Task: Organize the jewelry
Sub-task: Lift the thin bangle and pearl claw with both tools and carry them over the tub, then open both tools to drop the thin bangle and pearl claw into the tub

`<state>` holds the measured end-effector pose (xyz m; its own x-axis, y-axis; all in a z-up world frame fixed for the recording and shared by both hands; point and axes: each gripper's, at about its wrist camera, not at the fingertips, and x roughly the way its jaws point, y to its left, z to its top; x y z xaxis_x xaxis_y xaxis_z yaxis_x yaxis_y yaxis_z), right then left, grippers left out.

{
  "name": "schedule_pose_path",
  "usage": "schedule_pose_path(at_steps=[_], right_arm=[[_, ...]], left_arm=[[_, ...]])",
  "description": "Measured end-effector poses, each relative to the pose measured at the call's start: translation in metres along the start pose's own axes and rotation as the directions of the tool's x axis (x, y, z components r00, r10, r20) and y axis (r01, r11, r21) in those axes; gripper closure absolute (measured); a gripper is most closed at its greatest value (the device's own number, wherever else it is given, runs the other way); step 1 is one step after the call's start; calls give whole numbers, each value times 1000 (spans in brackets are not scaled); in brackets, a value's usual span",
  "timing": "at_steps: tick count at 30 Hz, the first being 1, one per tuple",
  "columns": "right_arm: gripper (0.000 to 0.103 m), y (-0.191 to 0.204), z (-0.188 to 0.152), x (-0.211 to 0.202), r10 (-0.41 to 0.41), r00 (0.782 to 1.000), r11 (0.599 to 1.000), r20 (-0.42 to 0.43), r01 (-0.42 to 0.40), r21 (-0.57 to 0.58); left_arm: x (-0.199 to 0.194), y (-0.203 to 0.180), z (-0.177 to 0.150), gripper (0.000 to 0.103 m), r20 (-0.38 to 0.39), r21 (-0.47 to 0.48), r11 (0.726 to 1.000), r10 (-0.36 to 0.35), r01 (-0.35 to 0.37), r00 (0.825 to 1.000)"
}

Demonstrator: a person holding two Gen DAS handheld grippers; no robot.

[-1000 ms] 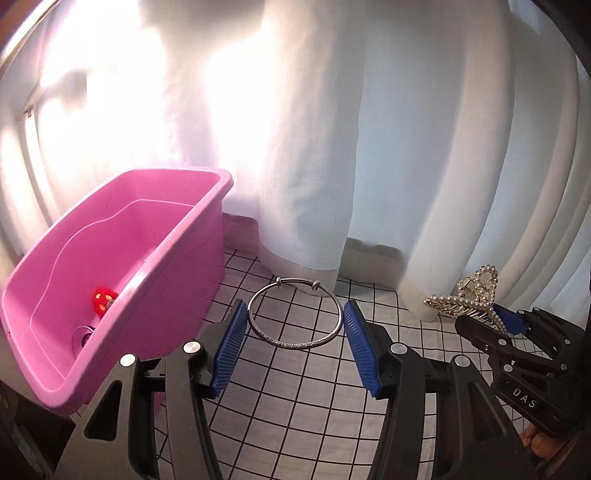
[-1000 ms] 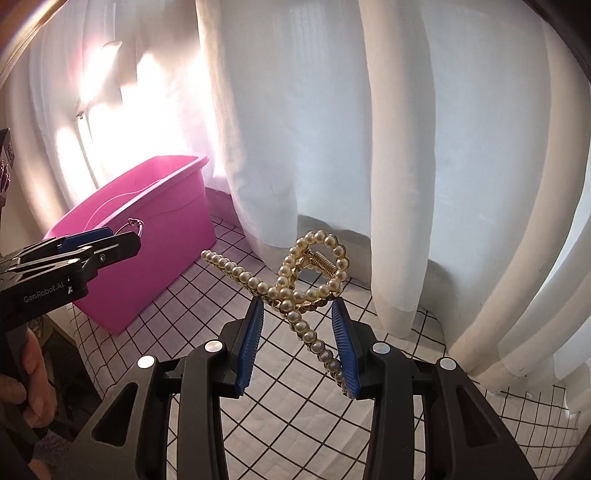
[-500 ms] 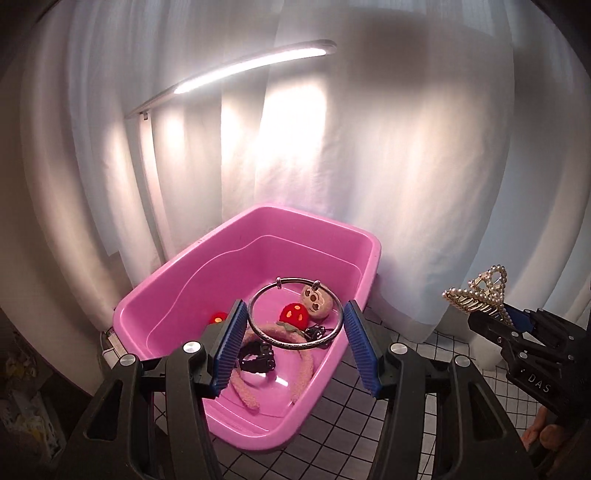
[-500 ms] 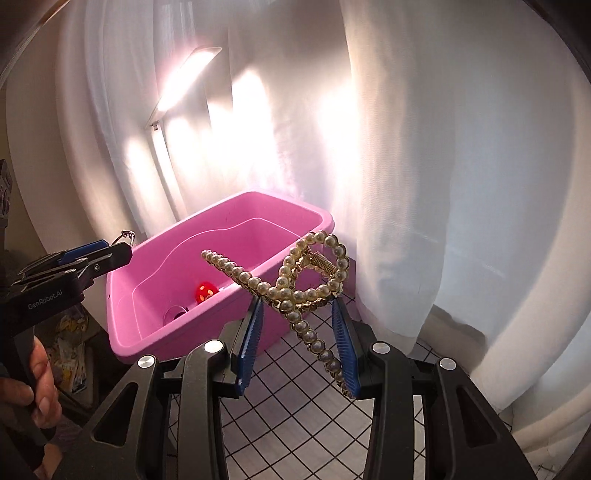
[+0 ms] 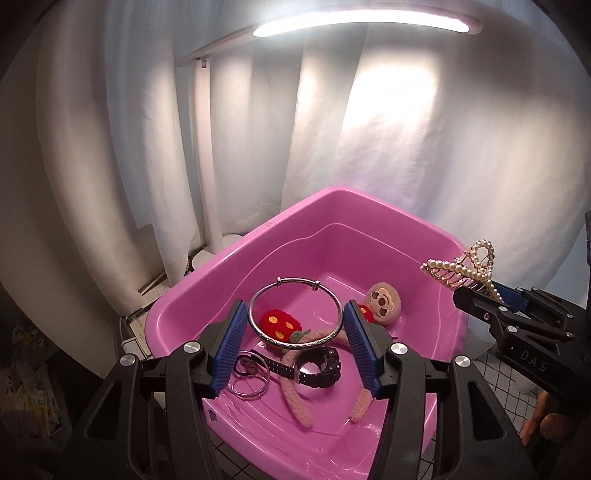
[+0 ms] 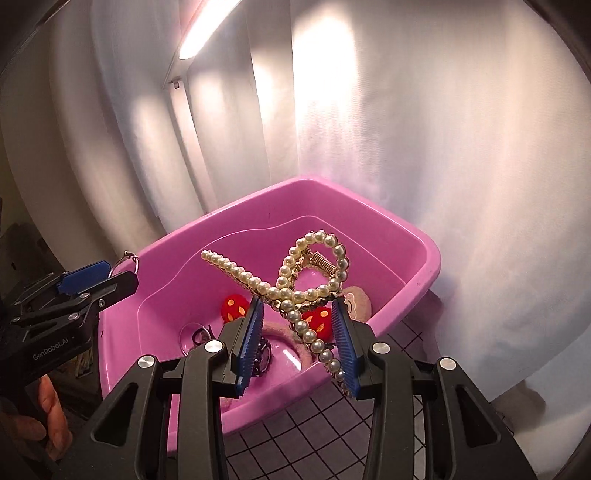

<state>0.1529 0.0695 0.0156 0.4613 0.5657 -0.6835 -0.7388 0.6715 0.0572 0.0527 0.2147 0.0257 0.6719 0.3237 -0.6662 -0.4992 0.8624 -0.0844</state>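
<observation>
the left claw (image 5: 293,332) holds a silver bangle (image 5: 294,312) clamped between its blue pads (image 5: 231,345), the ring standing up above the open pink tub (image 5: 221,273). the right claw (image 6: 297,334) grips a pearl hair clip (image 6: 295,282) (gold-toned, with a coil spring at its loop), one pearl arm reaching up to the left and the other trailing down along the right pad. both pieces hang over the tub, not resting in it.

in the tub lie a black wristwatch (image 5: 314,365), a pair of thin silver rings (image 5: 251,382) just left of it, a red spotted plush strawberry (image 5: 279,323) and a pinkish plush doll (image 5: 382,301) with long limbs spread across the bottom. the tub sits on a desk (image 6: 332,443) covered in a white cloth with a black grid. behind it hang white curtains (image 5: 406,129), and a lit bar lamp (image 5: 362,20) on a white post shines from above. a hand (image 6: 48,421) shows at the lower left of the right wrist view, behind the left claw.
</observation>
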Motion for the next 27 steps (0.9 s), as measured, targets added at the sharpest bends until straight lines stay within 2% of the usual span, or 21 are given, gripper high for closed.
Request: schedule_pose_path(at_steps=[10,24,26,27], right_arm=[[66,8,21,52,-33,995,998,-95,28,-57],[66,15,21,99,-87,975,990,-202,63,-123],[64,16,21,102,-100,975,989,-200,75,-127],[57,16,22,100,-109,976,988,-188,86,-128]], left_arm=[[39,16,-1,50,-90,-29,998,47,-49,995],[70,27,-1,48,-176,-73,994,69,-82,982],[71,29,0,40,-185,-80,993,73,-89,980],[70,29,0,31,-187,-83,993,72,-89,980]])
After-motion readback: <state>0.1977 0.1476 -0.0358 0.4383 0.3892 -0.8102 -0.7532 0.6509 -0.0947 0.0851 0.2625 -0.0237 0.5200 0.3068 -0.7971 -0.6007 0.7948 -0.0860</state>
